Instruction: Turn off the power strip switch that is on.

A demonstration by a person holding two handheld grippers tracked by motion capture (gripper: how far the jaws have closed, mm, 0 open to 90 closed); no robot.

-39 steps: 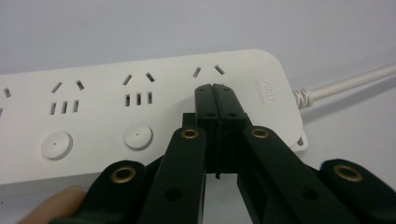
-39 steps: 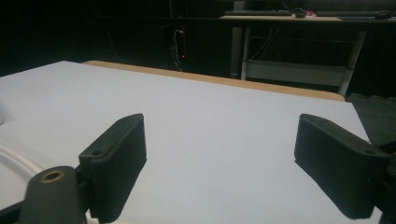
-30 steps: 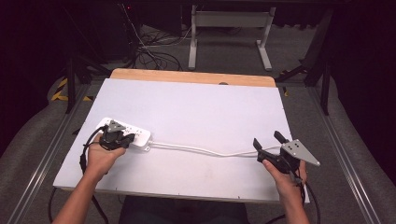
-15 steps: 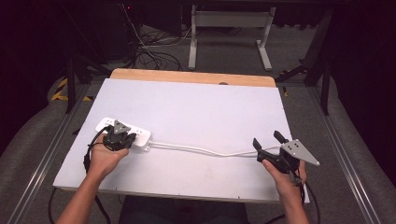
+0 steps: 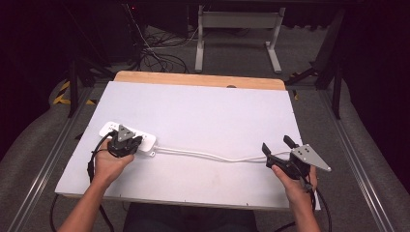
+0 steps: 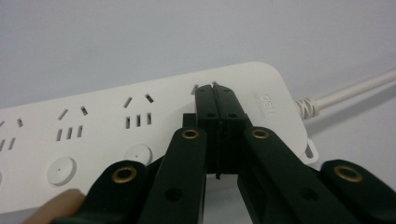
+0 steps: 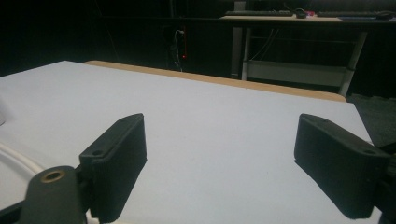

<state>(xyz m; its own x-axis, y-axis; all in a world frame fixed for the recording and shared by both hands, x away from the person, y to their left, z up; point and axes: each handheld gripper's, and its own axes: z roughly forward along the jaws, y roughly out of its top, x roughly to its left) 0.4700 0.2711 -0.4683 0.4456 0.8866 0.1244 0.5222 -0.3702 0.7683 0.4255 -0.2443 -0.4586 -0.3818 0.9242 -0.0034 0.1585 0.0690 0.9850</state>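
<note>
Power strip (image 5: pixel 128 135) lay on the near-left part of the white counter (image 5: pixel 203 111), its white cable (image 5: pixel 208 155) trailing rightward toward our right hand. Nearest to us, our two forearms entered from the bottom edge. Our left gripper (image 5: pixel 129 141) rested over the cable end of the strip; in the left gripper view its jaws stood closed against each other, tips set down on the strip's top face (image 6: pixel 140 121) just beside the last socket, with nothing between them. A fingertip (image 6: pixel 60 207) showed at the lower left of that view, near a round button (image 6: pixel 61 169). Our right gripper (image 5: pixel 279 146) was held near the counter's right edge, where the cable ran up to it; its jaws stood wide apart and held nothing, and the right gripper view looked across bare counter with the cable (image 7: pixel 16 161) at its lower left. We judged the step in hand to be steadying the strip. To do it well, we would have pressed straight down with the closed tips, kept them off the socket slots and buttons, and brought the open right jaws squarely around the cable before closing. Farther off lay the counter's wooden edge (image 5: pixel 193 78), then dark floor with metal frame legs (image 5: pixel 237 38).
</note>
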